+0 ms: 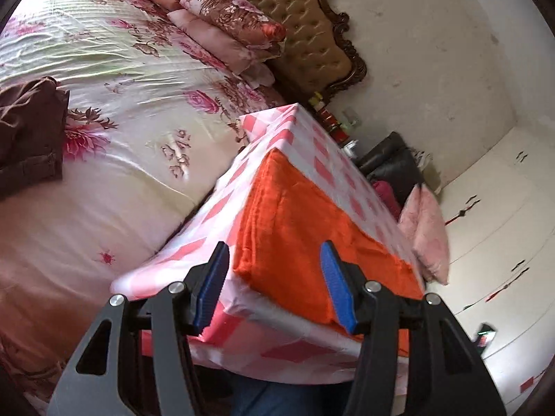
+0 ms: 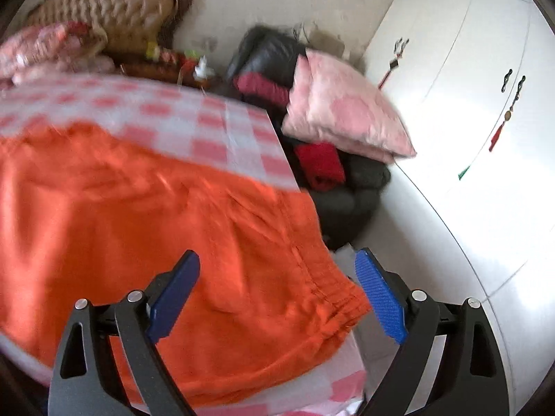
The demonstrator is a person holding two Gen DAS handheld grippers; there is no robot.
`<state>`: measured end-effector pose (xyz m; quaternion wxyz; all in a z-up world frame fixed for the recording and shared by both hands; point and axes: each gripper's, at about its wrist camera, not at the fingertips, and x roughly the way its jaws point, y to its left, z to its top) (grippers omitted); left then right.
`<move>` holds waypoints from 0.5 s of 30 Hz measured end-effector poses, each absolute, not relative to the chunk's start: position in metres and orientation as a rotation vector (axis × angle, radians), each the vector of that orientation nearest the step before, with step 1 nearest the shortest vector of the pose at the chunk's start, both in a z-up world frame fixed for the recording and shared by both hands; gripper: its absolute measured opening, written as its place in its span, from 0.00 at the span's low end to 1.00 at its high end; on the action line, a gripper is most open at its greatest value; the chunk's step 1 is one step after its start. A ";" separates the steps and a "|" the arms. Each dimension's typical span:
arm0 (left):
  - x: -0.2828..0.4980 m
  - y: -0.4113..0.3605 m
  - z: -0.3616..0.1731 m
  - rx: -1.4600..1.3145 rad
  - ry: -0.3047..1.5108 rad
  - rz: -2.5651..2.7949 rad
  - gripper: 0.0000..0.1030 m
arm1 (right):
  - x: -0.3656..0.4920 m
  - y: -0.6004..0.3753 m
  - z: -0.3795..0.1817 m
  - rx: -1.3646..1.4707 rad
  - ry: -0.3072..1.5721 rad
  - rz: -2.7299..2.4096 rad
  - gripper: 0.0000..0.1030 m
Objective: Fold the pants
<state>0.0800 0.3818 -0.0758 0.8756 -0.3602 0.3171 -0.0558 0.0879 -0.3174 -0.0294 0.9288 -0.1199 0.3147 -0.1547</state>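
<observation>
Both wrist cams look down, close; share orange pants, table.

One pair of orange pants on one checkered counter. Two grippers: left gripper, right gripper, with two blue-padded jaws each. One bed, one pink pillow.

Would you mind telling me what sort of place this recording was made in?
Almost certainly a home bedroom: a bed with a floral cover and stacked pillows, a tufted headboard, and white wardrobe doors. The orange pants lie on a small table with a pink checked cloth.
</observation>
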 end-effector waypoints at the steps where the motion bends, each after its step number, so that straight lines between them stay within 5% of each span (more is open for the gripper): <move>1: 0.081 0.377 -0.076 -0.714 0.673 -0.101 0.50 | 0.084 -0.305 -0.025 -0.232 0.640 -0.247 0.85; 9: 0.096 0.365 -0.086 -0.590 0.730 -0.116 0.49 | 0.095 -0.185 -0.021 -0.197 0.675 0.175 0.85; 14: 0.094 0.359 -0.079 -0.444 0.715 -0.116 0.11 | 0.108 -0.094 -0.031 -0.146 0.767 0.415 0.85; 15: 0.092 0.358 -0.076 -0.433 0.697 -0.129 0.10 | 0.114 -0.071 -0.035 -0.168 0.781 0.443 0.85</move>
